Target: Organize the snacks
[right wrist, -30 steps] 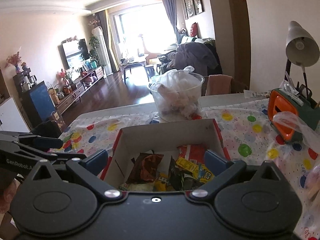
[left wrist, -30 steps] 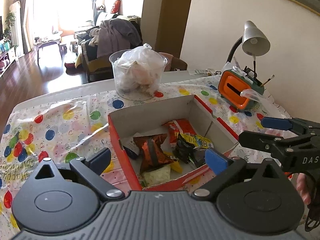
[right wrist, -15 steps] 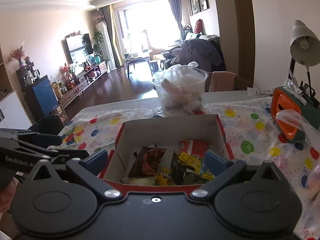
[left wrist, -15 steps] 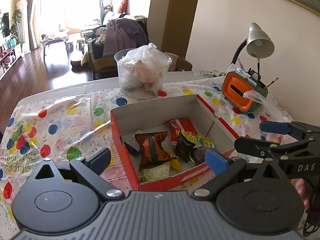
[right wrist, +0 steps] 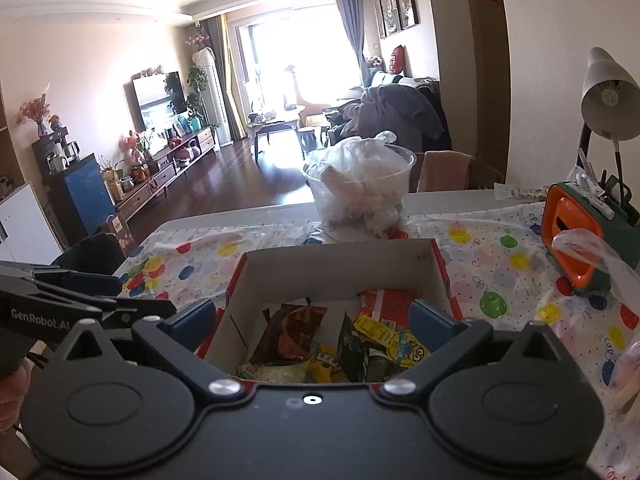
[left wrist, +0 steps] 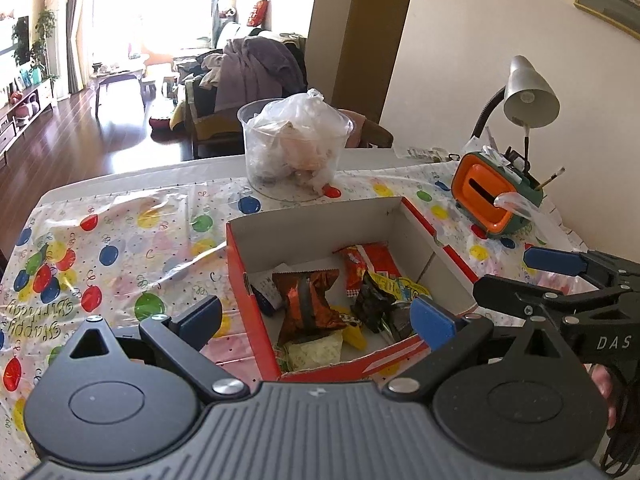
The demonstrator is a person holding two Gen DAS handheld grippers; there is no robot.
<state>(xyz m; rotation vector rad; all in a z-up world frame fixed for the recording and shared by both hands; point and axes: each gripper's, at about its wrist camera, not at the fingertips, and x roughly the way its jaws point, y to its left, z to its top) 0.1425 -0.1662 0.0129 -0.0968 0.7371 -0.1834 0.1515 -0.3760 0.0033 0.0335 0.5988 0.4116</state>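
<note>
A red cardboard box [left wrist: 252,280] [right wrist: 446,276] with a white inside sits on the balloon-print tablecloth. It holds several snack packets: a brown foil one [left wrist: 308,304] [right wrist: 294,330], a red one [left wrist: 370,258] [right wrist: 390,302], a yellow one [left wrist: 394,286] [right wrist: 386,336] and a black one [left wrist: 370,308]. My left gripper [left wrist: 316,318] hangs open above the box's near edge, nothing between its fingers. My right gripper [right wrist: 312,318] is open too, over the box's near side, and shows at the right of the left wrist view [left wrist: 516,276].
A clear tub with a white plastic bag [left wrist: 294,148] [right wrist: 360,188] stands behind the box. An orange and green holder [left wrist: 492,196] [right wrist: 576,240] and a grey desk lamp [left wrist: 528,94] stand at the right by the wall. The tablecloth [left wrist: 120,240] spreads left.
Both grippers have drawn back and risen a little from the box, so the box looks smaller and farther. Both stay open; the snacks have not moved.
</note>
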